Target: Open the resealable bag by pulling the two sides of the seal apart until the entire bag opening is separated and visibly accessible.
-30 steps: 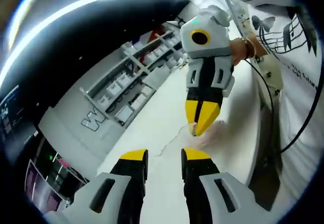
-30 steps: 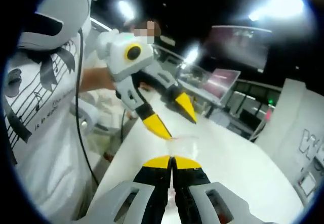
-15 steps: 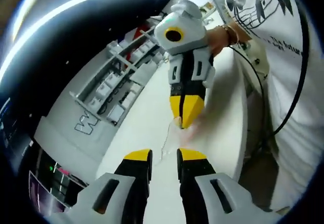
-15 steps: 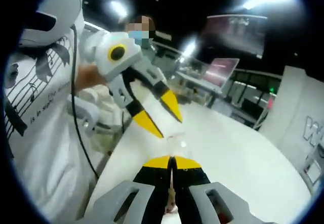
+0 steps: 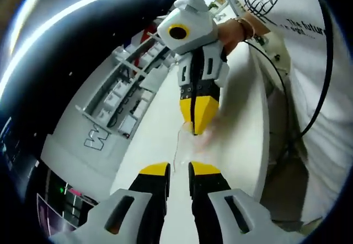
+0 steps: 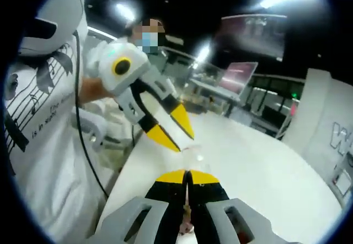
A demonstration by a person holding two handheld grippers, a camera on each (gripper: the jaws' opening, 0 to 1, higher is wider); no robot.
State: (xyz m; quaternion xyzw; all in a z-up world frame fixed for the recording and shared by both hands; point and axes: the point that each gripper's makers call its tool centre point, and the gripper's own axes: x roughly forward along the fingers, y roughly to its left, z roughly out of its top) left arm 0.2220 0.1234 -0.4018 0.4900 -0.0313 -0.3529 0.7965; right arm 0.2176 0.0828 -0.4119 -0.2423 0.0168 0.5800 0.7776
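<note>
A clear resealable bag [image 6: 196, 155] hangs above the white table [image 6: 265, 183], and its thin top edge is hard to make out. My right gripper [image 6: 186, 173] is shut on one side of the bag's edge. In the left gripper view it comes down from above as a closed yellow tip [image 5: 194, 127] touching the bag [image 5: 177, 148]. My left gripper [image 5: 178, 169] is open, its jaws a narrow gap apart with the bag's edge just in front of that gap. From the right gripper view, the left gripper [image 6: 181, 138] reaches in from the left with its tips around the bag's far edge.
The person holding the grippers stands at the table's edge in a white printed T-shirt [image 6: 38, 145], with a black cable [image 6: 88, 145] hanging beside it. Grey shelving [image 5: 127, 101] with bins lines the far wall. Screens [image 6: 240, 76] glow in the dark background.
The left gripper's jaws have narrowed and it has come closer to the right gripper and the bag's edge. The right gripper stays shut on the bag.
</note>
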